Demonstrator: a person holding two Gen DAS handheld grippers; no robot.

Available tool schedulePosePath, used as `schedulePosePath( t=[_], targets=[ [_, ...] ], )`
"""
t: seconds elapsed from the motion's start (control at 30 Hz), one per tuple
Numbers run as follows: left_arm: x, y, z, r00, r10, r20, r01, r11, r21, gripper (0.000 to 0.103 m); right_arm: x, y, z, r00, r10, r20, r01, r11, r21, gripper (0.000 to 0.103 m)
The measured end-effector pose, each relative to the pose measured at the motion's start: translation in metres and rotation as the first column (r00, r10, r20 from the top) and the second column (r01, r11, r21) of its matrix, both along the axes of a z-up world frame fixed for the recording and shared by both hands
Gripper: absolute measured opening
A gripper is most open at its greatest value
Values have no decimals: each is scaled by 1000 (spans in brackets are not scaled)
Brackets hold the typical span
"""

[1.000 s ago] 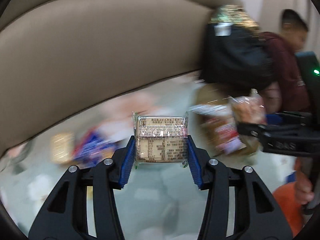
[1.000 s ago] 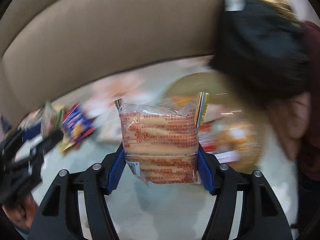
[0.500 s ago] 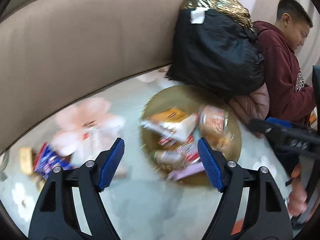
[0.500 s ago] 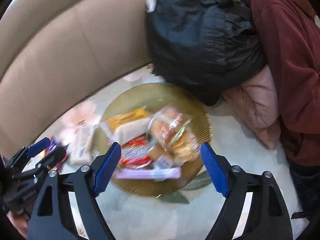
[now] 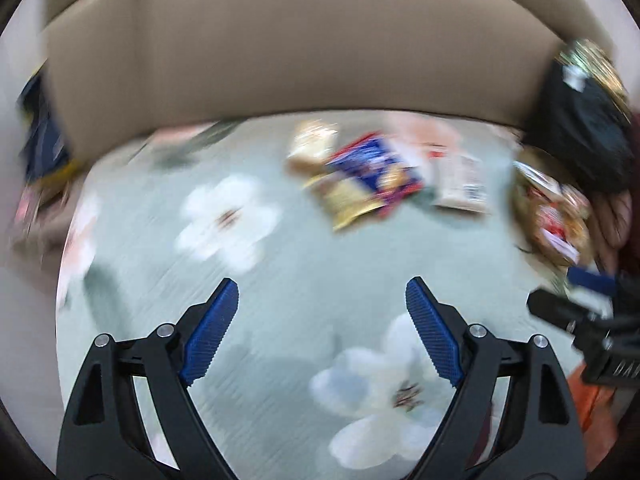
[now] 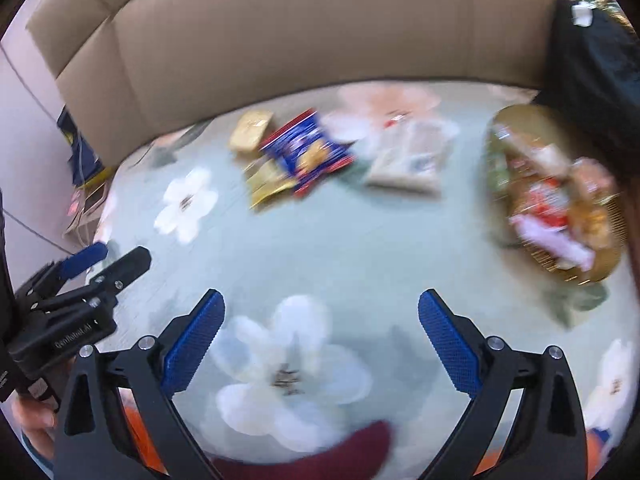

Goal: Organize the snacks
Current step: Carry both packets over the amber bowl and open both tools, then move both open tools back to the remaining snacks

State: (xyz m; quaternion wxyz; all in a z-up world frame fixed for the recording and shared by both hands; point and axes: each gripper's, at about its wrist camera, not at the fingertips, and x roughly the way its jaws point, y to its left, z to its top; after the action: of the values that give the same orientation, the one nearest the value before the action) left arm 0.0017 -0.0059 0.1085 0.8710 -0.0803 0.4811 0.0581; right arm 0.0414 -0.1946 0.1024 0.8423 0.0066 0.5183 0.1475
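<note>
We see a pale grey-green bedspread (image 6: 328, 248) printed with big white and pink flowers. Behind it, a plain beige padded headboard (image 6: 280, 40). Far centre: blue packet with red edges (image 6: 306, 150), yellow packet (image 6: 266, 184) under it, tan-gold packet (image 6: 250, 130) to its left, whitish packet (image 6: 408, 166) to its right. Right: gold plate (image 6: 600, 268) with red, pink and orange wrappers. Black bag (image 6: 592, 60) far right. Both claws black with blue ribbed pads (image 6: 192, 340); left claw (image 5: 320, 312), right claw (image 6: 320, 320).
</note>
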Motion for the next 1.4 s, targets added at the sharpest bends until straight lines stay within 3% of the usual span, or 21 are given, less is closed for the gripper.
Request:
schedulePosePath(
  t=[0.1, 0.2, 0.33, 0.53, 0.7, 0.87, 1.03, 1.4],
  targets=[
    [-16, 25, -25, 995, 99, -9, -99, 994, -38, 82, -15, 20, -23, 996, 12, 85, 2, 988, -153, 97],
    [-19, 26, -55, 989, 132, -61, -133, 991, -9, 78, -21, 25, -45, 995, 49, 92, -25, 969, -246, 97],
    [-7, 15, -80, 985, 110, -134, -107, 994, 34, 79, -18, 25, -61, 999, 42, 25, -37, 980, -196, 97],
    [-6, 8, -83, 989, 100, -113, -87, 990, 111, 83, -20, 46, -81, 992, 116, -50, -124, 971, -203, 97],
    [-3, 15, -92, 981, 130, -141, -117, 989, 92, 83, -19, 54, -87, 984, 143, -105, -159, 975, -157, 97],
    [-3, 11, -97, 979, 131, -158, -116, 988, 103, 83, -15, 47, -85, 985, 123, -125, -138, 983, -119, 98],
    [-5, 8, -93, 982, 122, -142, -103, 986, 133, 90, -7, 26, -97, 967, 62, -246, -61, 998, 13, 98],
    [-6, 9, -90, 983, 117, -143, -105, 990, 91, 90, -12, 30, -88, 973, 82, -214, -80, 997, 14, 98]
  ],
)
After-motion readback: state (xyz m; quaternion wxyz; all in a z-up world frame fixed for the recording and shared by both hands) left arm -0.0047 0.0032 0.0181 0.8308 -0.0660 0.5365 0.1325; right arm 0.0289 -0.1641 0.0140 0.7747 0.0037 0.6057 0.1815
